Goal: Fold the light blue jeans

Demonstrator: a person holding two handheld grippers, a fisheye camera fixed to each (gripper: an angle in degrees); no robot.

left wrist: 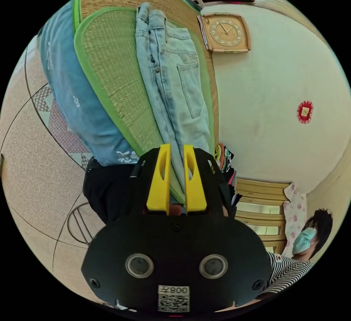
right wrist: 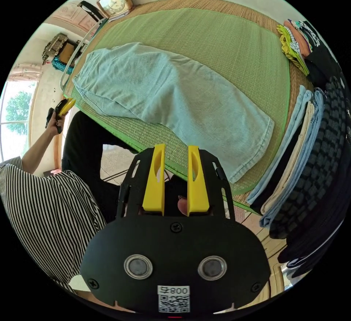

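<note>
Bright daylight; sharp, fisheye-warped edges

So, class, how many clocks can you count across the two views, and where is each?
1. The clock stands against the wall beside the mat's far end; the right gripper view shows that same clock.

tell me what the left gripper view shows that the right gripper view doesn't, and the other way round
The left gripper view alone gives the jeans' back pocket, a red ornament on the wall, the blue patterned sheet beside the mat, and a person's masked head. The right gripper view alone gives a stack of folded clothes past the jeans' hem, a window, and the left gripper held out at arm's length. Both share the light blue jeans lying on the green woven mat, the wall clock, the striped shirt, and an open pair of yellow jaws.
</note>
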